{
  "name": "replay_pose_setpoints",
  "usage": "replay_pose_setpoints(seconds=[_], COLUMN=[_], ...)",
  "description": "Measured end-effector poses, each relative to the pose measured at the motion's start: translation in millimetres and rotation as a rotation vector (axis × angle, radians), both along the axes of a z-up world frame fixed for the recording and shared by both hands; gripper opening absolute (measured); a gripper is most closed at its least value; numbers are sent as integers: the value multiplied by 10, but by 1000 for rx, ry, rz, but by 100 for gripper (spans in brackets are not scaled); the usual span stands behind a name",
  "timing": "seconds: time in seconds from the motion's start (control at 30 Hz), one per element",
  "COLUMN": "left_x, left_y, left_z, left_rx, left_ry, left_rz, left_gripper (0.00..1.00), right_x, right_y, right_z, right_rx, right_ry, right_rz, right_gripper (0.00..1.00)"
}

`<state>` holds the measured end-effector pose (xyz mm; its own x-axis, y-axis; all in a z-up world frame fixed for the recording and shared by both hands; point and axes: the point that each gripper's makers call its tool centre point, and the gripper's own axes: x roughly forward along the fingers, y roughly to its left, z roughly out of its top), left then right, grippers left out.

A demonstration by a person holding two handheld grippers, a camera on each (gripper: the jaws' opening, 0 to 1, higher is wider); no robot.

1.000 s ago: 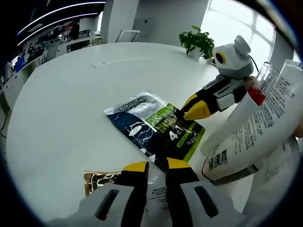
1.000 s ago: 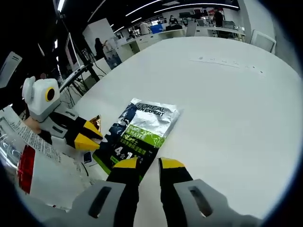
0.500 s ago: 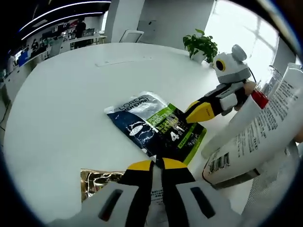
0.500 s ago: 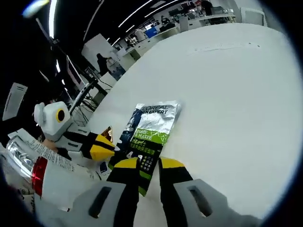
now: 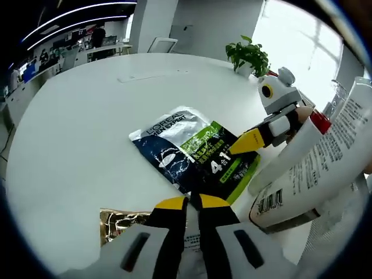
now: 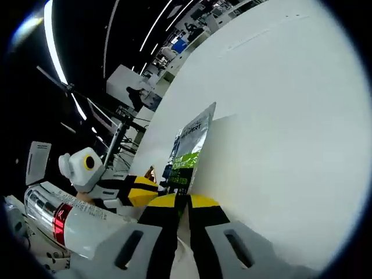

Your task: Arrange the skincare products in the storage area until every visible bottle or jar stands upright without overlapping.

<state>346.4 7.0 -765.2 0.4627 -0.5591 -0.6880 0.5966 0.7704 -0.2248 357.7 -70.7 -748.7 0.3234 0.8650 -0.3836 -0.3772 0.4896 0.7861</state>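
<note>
A silver, navy and green L'Oreal pouch lies flat on the white table. My right gripper reaches in from the right, its yellow tips on the pouch's right edge. In the right gripper view its jaws stand shut on the pouch, seen nearly edge-on. My left gripper is closed on a small white printed packet. A big white tube with a red band leans at the right; it also appears as the tube beside my left gripper.
A crinkled gold sachet lies left of my left jaws. A potted plant stands at the table's far edge. Desks and a person are beyond the table. A hand holds the right gripper.
The left jaws have narrowed on the white packet. The right gripper has shut on the pouch's edge, and its view has rolled so the pouch now looks edge-on.
</note>
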Motion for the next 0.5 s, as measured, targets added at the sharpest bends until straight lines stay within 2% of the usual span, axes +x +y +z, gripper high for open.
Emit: replay_pose_setpoints(seconds=[0.13, 0.23, 0.27, 0.33, 0.5], left_x=[6, 15, 21, 13, 152], left_y=[7, 24, 46, 72, 185], left_z=[15, 38, 47, 94, 315], left_rx=[-6, 2, -4, -27, -109], left_ry=[-2, -16, -12, -2, -40], left_rz=[6, -2, 4, 19, 72], left_gripper=[8, 10, 11, 13, 13], right_x=[-31, -41, -27, -17, 38], right_y=[86, 164, 167, 178, 195], right_z=[52, 176, 193, 210, 353], right_rx=[-6, 39, 33, 16, 20], right_ry=[-12, -22, -27, -43, -88], right_rz=[23, 18, 17, 20, -2], right_gripper=[3, 1, 1, 1, 1])
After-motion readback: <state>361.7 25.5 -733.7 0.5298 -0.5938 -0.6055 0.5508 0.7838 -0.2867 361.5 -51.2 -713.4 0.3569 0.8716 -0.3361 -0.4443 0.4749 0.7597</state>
